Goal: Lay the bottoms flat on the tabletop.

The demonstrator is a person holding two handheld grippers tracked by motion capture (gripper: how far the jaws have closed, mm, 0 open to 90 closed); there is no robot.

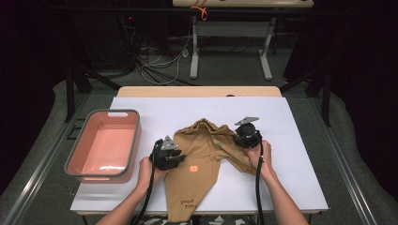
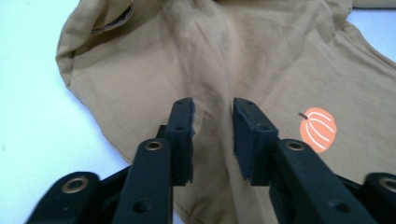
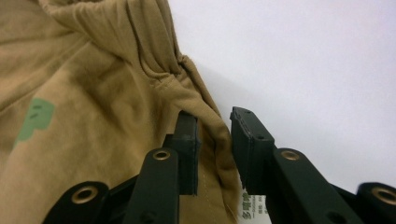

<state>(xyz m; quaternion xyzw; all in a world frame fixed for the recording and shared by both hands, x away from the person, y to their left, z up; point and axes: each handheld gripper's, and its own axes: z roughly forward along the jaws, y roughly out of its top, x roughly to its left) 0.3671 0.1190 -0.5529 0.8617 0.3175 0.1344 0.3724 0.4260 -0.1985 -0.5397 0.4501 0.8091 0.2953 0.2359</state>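
In the high view a tan T-shirt point(image 1: 202, 154) lies crumpled on the white table point(image 1: 291, 136), its lower end with dark lettering hanging toward the near edge, between the two grippers. The left gripper point(image 1: 174, 158) rests on the shirt's left margin, with a small orange pumpkin print point(image 1: 193, 168) just to its right, and a pink basin point(image 1: 105, 145) with a grey rim stands well apart on its far left. The right gripper point(image 1: 238, 137) sits at the shirt's right side, over a bunched fold, held from below by the person's right hand point(image 1: 263, 159); the left hand point(image 1: 148, 171) grips the other tool. In the left gripper view the left gripper point(image 2: 212, 135) has its jaws partly apart with a clear gap, hovering over flat, lightly creased fabric of the T-shirt point(image 2: 219, 56); nothing is pinched between them, and the pumpkin print point(image 2: 317, 129) lies just beyond the right jaw. In the right gripper view the right gripper point(image 3: 214, 147) stands partly open around the shirt's seamed edge point(image 3: 205, 112), a ridge of cloth running up between the jaws and touching the left one, while a gap remains at the right jaw. A white care label point(image 3: 252, 210) peeks out below, and a green patch point(image 3: 35, 119) shows on the fabric far to the left.
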